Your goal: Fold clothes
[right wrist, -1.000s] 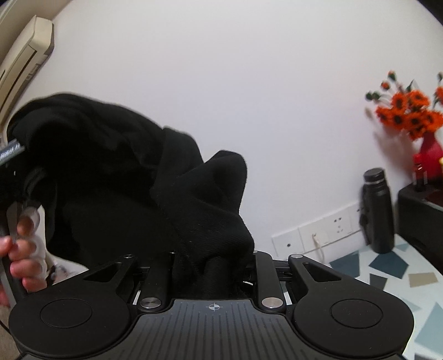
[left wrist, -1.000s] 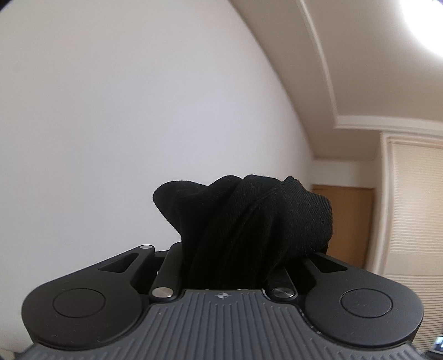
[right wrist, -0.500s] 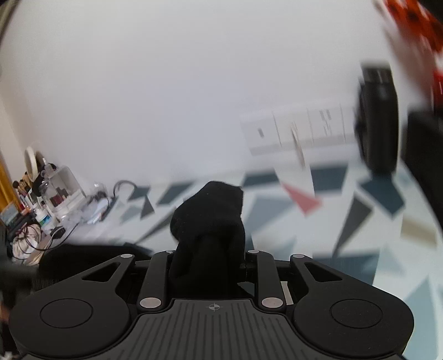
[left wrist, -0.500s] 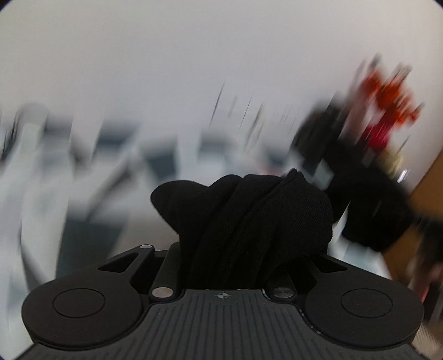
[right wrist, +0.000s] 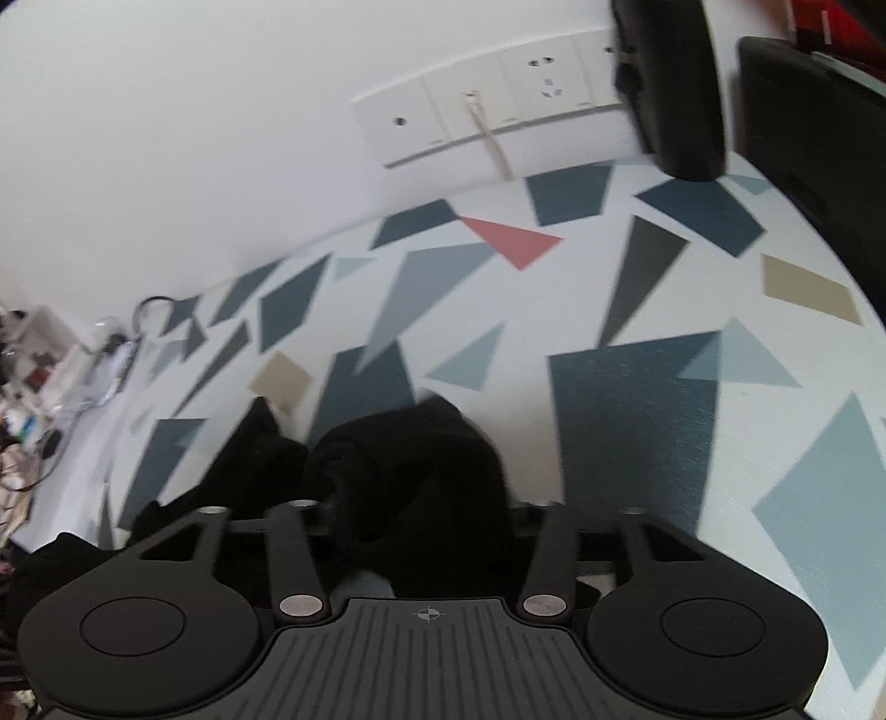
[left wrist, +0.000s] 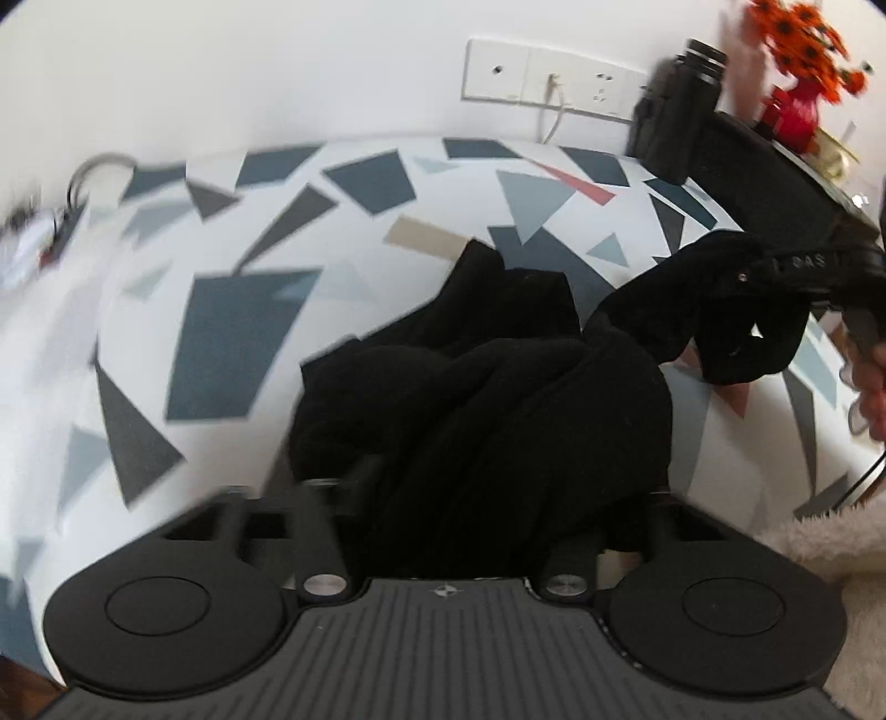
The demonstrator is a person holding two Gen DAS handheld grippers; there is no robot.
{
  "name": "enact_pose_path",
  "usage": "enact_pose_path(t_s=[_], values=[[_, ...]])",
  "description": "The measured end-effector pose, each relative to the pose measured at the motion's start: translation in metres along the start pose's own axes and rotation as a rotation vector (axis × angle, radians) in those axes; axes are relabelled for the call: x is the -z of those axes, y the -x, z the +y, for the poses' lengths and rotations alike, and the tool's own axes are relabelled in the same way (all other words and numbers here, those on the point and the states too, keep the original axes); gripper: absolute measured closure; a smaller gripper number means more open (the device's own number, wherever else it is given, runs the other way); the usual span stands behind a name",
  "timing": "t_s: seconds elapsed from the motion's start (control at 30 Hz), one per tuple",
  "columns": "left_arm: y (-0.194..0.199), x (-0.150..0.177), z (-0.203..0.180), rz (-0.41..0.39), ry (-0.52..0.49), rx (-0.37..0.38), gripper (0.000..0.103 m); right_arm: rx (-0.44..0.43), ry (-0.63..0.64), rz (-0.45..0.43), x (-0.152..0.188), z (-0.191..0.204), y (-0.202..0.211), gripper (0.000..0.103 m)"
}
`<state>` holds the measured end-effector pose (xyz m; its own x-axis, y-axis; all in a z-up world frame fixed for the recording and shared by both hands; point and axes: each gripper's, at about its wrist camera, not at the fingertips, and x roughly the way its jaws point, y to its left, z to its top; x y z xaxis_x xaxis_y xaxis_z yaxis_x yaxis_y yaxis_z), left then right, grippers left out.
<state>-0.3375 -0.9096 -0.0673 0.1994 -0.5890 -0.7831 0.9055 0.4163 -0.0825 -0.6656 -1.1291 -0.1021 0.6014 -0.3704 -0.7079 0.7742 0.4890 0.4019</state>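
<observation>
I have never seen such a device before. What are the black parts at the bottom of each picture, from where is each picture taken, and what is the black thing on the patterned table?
There is no robot here. A person holds one hand-operated gripper in each hand, and each gripper carries a wide-angle camera looking forward along its two fingers. The black parts at the bottom are the gripper bodies.

One picture comes from the left gripper, the other from the right gripper. Both are closed on the same black garment, a soft dark cloth bunched over the table, which has a white cover with coloured triangles.

In the left picture you also see the right gripper from outside, pinching the cloth, with the person's hand at the edge. Behind stand a black bottle, wall sockets and orange flowers.
</observation>
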Motion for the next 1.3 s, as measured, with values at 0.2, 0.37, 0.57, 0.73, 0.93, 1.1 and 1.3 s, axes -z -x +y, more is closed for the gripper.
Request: enact_pose_path(t_s=[0.2, 0.37, 0.57, 0.73, 0.93, 1.1, 1.3], values=[[-0.001, -0.011, 0.029, -0.078, 0.129, 0.016, 0.031, 0.055, -0.019, -0.041, -0.005, 0.007, 0.016, 0.029], [-0.026, -0.024, 0.057, -0.087, 0.216, -0.043, 0.031, 0.034, 0.052, -0.037, -0.004, 0.035, 0.017, 0.013], [-0.051, -0.043, 0.095, -0.11, 0.266, -0.11, 0.019, 0.04, 0.141, 0.052, 0.014, 0.074, -0.016, 0.011], [-0.06, -0.045, 0.117, -0.084, 0.236, -0.086, 0.011, 0.088, 0.149, 0.098, 0.022, 0.097, -0.046, 0.01], [-0.049, -0.025, 0.126, -0.055, 0.191, 0.006, 0.001, 0.166, 0.172, 0.124, 0.029, 0.116, -0.072, 0.001], [-0.057, -0.008, 0.135, -0.01, 0.258, 0.062, 0.001, 0.25, 0.21, 0.151, 0.036, 0.128, -0.094, 0.001], [-0.065, -0.001, 0.142, 0.013, 0.342, 0.104, 0.0, 0.288, 0.188, 0.168, 0.042, 0.132, -0.107, 0.001]])
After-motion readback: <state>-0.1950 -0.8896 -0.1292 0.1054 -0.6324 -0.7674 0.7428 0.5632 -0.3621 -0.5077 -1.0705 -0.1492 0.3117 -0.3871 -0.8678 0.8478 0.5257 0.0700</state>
